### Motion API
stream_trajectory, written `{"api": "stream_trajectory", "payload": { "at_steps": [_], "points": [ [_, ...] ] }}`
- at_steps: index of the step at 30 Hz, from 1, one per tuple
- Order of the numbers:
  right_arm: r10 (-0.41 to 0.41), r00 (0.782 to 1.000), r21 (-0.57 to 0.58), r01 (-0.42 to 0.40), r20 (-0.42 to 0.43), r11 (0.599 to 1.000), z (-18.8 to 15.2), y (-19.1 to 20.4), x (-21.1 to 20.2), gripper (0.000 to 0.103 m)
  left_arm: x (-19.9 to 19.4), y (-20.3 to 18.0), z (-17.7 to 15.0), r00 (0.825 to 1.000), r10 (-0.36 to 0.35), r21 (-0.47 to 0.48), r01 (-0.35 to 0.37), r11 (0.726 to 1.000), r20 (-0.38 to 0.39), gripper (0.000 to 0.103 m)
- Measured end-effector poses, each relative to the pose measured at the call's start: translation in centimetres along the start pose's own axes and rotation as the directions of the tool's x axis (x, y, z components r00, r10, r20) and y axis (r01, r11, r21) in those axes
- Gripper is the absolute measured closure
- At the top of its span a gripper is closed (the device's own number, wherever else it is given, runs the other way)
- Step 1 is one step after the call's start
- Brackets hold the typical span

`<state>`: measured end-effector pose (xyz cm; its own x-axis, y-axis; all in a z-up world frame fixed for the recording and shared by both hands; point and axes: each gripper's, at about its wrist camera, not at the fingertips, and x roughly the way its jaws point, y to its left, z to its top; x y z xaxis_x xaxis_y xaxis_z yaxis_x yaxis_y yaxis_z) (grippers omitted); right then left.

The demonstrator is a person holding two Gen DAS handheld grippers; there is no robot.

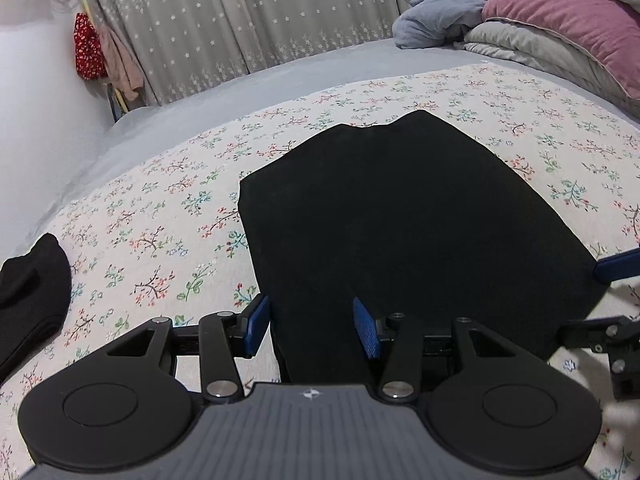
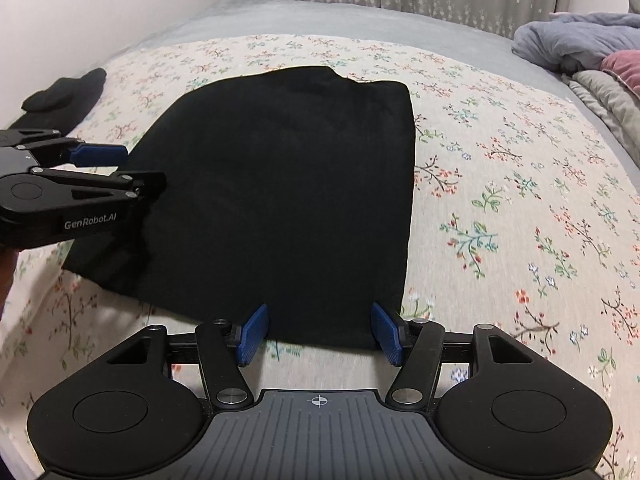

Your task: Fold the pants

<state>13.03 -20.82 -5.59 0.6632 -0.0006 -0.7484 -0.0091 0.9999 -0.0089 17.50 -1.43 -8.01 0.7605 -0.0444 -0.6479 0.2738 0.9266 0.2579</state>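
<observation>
The black pants (image 1: pixel 400 216) lie folded into a flat, roughly square stack on the floral sheet (image 1: pixel 160 216); they also show in the right wrist view (image 2: pixel 288 200). My left gripper (image 1: pixel 312 326) is open, its blue pads on either side of the stack's near left corner, holding nothing. My right gripper (image 2: pixel 320 334) is open at the stack's near right edge, holding nothing. The left gripper shows from the side in the right wrist view (image 2: pixel 120 168). One blue finger of the right gripper shows at the right edge of the left wrist view (image 1: pixel 618 266).
Another black garment (image 1: pixel 28 292) lies on the sheet at the left, also in the right wrist view (image 2: pixel 64 92). A pink pillow (image 1: pixel 568 24) and piled blue and grey bedding (image 1: pixel 444 4) sit at the far right. A curtain (image 1: pixel 240 12) and wall stand behind the bed.
</observation>
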Motion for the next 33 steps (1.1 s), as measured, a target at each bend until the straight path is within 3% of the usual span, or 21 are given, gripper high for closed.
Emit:
{"api": "stream_trajectory", "payload": {
  "at_steps": [8, 11, 15, 20, 24, 27, 30, 33],
  "points": [
    [0.032, 0.999, 0.013, -0.032, -0.020, 0.999, -1.8, -0.2, -1.9, 0.042, -4.0, -0.2, -1.1, 0.998, 0.010, -0.030, -0.012, 0.999, -0.057, 0.033],
    [0.014, 1.000, 0.015, -0.014, 0.002, 1.000, -2.6, -0.1, -3.0, 0.042, -6.5, -0.6, -1.4, 0.999, 0.011, -0.091, -0.016, 0.996, -0.051, 0.033],
    [-0.044, 0.995, 0.018, 0.042, 0.089, 0.999, -2.3, 0.6, -5.6, 0.042, -9.8, -0.7, -1.4, 0.999, -0.026, -0.183, 0.019, 0.983, -0.034, 0.031],
    [-0.064, 0.974, 0.073, 0.049, 0.215, 0.996, -2.2, 1.3, -10.5, 0.033, -13.6, -0.4, -1.9, 0.999, 0.019, -0.268, -0.009, 0.963, 0.033, 0.019],
    [-0.066, 0.961, 0.161, 0.023, 0.268, 0.987, -3.8, 1.5, -13.3, 0.031, -13.7, -0.9, -3.0, 0.997, 0.067, -0.282, -0.055, 0.958, 0.032, 0.014],
    [-0.068, 0.959, 0.215, 0.007, 0.276, 0.977, -5.8, 1.6, -14.5, 0.030, -12.8, -0.9, -3.9, 0.998, 0.059, -0.291, -0.054, 0.955, 0.011, 0.014],
    [-0.082, 0.961, 0.199, 0.029, 0.265, 0.980, -6.7, 2.0, -14.8, 0.030, -12.5, -0.7, -4.2, 0.998, 0.053, -0.291, -0.047, 0.956, 0.013, 0.012],
    [-0.122, 0.950, 0.182, 0.071, 0.289, 0.981, -6.8, 2.2, -15.1, 0.022, -12.0, -0.5, -4.5, 0.999, 0.044, -0.295, -0.036, 0.955, 0.019, 0.009]
  ]
}}
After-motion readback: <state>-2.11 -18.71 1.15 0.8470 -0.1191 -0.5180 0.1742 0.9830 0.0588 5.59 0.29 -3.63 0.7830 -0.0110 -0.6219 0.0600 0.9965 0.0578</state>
